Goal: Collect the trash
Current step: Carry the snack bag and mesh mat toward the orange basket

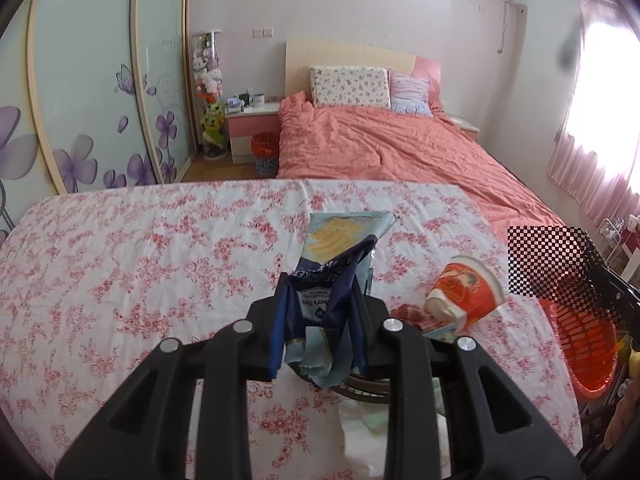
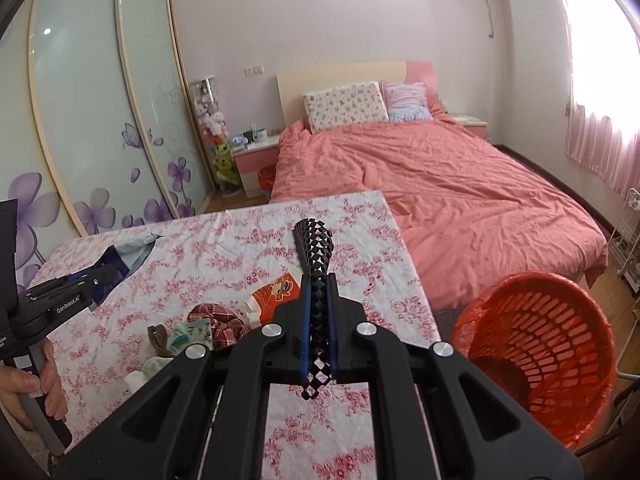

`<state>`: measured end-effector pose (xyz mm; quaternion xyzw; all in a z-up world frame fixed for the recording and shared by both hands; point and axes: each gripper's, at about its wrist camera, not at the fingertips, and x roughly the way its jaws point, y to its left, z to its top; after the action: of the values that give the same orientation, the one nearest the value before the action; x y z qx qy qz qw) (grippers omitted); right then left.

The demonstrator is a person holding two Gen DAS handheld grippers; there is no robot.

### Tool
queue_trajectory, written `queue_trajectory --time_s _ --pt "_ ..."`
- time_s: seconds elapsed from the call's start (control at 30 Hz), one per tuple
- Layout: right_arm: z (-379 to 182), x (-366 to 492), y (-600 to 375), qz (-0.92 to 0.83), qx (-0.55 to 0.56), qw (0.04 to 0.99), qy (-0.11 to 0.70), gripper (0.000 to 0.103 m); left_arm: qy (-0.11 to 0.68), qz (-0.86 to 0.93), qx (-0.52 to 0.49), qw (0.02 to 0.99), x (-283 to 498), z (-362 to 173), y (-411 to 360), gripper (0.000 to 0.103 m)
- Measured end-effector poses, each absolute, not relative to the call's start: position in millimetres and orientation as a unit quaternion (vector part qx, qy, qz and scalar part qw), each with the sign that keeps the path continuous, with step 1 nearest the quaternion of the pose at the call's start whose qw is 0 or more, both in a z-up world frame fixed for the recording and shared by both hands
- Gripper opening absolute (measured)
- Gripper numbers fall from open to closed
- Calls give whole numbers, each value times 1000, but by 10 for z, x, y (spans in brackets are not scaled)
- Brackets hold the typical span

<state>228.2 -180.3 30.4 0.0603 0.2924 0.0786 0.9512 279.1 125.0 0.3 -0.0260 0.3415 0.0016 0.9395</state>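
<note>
Already both grippers carry trash above the table [image 2: 360, 216]: left fingers [image 1: 276, 336] pinch a cracker wrapper [image 1: 340, 248], right fingers [image 2: 307, 332] clamp a studded black strip [image 2: 314, 248], bound for the red basket [image 2: 540, 344] near right.

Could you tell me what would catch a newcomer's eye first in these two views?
Each gripper's jaws are shut on trash above the floral table: the left gripper holds a crumpled blue cracker wrapper, the right gripper a black-and-white checkered wrapper. An orange lined trash basket waits at the table's right.
</note>
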Motion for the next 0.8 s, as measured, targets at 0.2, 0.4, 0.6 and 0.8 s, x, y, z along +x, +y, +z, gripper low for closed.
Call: queue_trajectory --time_s 0.2,0.4,0.6,0.8 --pt "455 2064 -1929 71 67 957 272 7 327 -1 -19 945 2616 191 1125 27" --pt "551 1862 -2097 59 72 963 252 7 319 -7 -11 948 2475 295 946 27" --pt "599 1708 -2294 39 78 968 234 7 310 -13 7 950 2377 372 691 27" --pt "569 1602 -2512 19 84 970 225 7 310 -32 24 950 2340 374 330 27"
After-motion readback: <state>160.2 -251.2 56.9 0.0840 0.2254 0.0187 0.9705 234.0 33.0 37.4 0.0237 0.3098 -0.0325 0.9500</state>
